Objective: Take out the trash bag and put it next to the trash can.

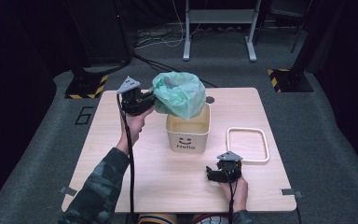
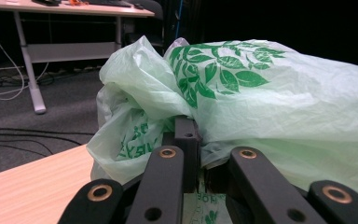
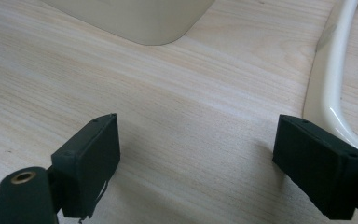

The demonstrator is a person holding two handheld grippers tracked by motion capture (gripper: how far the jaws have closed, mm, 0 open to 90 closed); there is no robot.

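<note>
High view: left gripper (image 1: 145, 101) clamped on green bag (image 1: 179, 94), holding it bunched over bin's (image 1: 188, 132) left-rear rim. Bag puffed above bin mouth, not seated; bin interior visible below it. Ring (image 1: 247, 144) lying flat just right of bin. Right gripper (image 1: 216, 174) low on table (image 1: 121, 140), front-right of bin, near ring's front-left corner.

Left gripper view: jaws pinched tight on a fold of bag (image 2: 261, 98), film crumpled round them. Leaf print facing up. Bin hidden beneath bag.

Right gripper view: right gripper (image 3: 196, 158) spread wide, nothing between pads (image 3: 93, 154), bare table (image 3: 168, 93) under them. Bin corner (image 3: 140, 18) ahead, ring (image 3: 340, 70) just beside the far pad.

Step, judged: lining bin with bag; bag fetched to bin, mouth not yet opened or draped over rim.

Next, judged: right gripper up off table, take bag's free edge opposite left grip, pull mouth apart, lower over bin rim. Ring probably to clamp bag afterwards. Risk: thin film slipping or tearing under a hard pull.
</note>
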